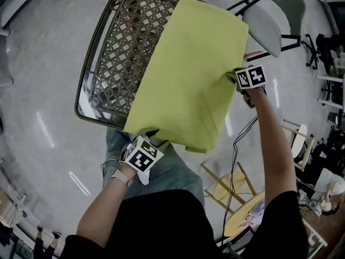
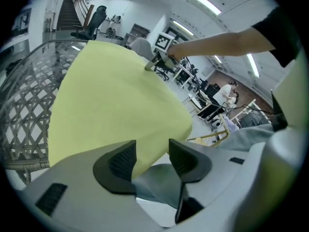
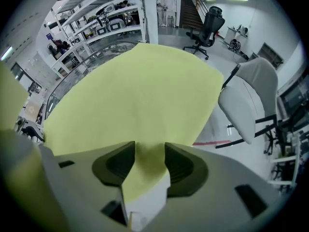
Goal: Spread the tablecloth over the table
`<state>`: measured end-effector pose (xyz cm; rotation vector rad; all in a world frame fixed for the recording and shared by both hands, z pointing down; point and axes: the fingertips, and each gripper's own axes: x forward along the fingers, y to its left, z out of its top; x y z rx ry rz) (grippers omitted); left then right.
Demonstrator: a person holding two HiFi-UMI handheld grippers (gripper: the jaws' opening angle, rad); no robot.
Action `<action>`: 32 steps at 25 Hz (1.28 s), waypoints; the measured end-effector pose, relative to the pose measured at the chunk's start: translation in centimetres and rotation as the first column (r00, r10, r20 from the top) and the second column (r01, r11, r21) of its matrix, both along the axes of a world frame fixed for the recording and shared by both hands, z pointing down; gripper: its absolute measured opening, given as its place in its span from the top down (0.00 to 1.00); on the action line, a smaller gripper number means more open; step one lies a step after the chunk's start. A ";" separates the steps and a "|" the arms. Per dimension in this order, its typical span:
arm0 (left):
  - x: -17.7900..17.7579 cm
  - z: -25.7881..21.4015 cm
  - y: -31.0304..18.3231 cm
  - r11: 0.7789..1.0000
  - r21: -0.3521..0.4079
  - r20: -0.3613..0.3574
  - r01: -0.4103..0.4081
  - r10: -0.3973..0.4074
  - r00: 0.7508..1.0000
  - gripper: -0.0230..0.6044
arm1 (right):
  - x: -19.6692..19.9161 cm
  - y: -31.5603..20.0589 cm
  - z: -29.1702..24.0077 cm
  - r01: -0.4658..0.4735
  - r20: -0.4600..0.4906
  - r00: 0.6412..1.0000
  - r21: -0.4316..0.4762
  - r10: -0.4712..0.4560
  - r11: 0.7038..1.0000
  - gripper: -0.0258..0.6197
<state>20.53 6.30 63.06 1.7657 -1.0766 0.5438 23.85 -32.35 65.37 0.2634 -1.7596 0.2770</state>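
A folded yellow-green tablecloth lies slanted over the right part of a glass-topped table with a wicker lattice underneath; its near edge hangs past the table's rim. My left gripper is at the cloth's near left corner. In the left gripper view the tablecloth runs in between the jaws of the left gripper, which are shut on it. My right gripper is at the cloth's right edge. There the tablecloth fills the gap of the right gripper, which is pinching it.
A grey office chair stands just past the table's far right corner, close to the right gripper. A wooden stool and a round table stand on the floor to my right. My legs in jeans are against the table's near edge.
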 end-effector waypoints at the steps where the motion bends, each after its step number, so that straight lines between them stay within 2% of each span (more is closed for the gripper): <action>1: -0.7 0.0 -0.1 1.000 0.009 0.010 0.024 -0.024 1.000 0.63 | 0.1 0.1 0.0 -0.002 -0.004 1.000 0.000 0.002 1.000 0.65; 4: -2.9 0.5 0.7 0.999 0.011 0.055 0.049 -0.049 0.997 0.63 | -1.0 0.5 -0.8 -0.016 0.017 1.000 0.037 0.016 0.999 0.65; 7: -4.1 0.6 1.2 0.998 0.018 0.067 0.057 -0.058 0.996 0.63 | -5.4 0.0 -3.4 -0.033 0.185 0.983 0.174 0.001 0.984 0.65; 8: -4.1 0.4 1.3 0.998 0.024 0.075 0.052 -0.054 0.996 0.64 | -7.3 0.4 -4.1 -0.019 0.237 0.971 0.199 -0.030 0.980 0.65; 10: -3.5 -0.2 1.3 0.999 0.032 0.092 0.034 -0.037 0.995 0.64 | -10.4 1.7 -4.4 0.030 0.283 0.955 0.204 -0.089 0.978 0.65; 15: -2.3 1.1 -0.1 0.999 0.021 0.047 0.040 -0.041 0.998 0.64 | -15.8 2.1 -1.0 0.069 0.277 0.953 0.187 -0.120 0.980 0.66; 16: -2.3 1.2 -0.3 0.999 0.022 0.044 0.046 -0.047 0.998 0.64 | -16.4 2.1 -0.8 0.065 0.278 0.954 0.176 -0.113 0.982 0.68; 20: -3.0 1.1 -0.4 0.996 0.026 0.029 0.083 -0.084 0.996 0.64 | -17.3 2.0 -1.0 0.056 0.269 0.959 0.131 -0.090 0.990 0.69; 25: -5.3 1.2 0.2 0.993 0.037 0.039 0.115 -0.117 0.992 0.64 | -18.7 2.4 -0.7 0.022 0.280 0.958 0.123 -0.056 0.992 0.69; 32: -10.3 1.0 1.2 0.984 0.051 0.059 0.171 -0.174 0.983 0.66 | -23.5 3.5 -0.8 0.005 0.286 0.957 0.132 -0.043 0.991 0.72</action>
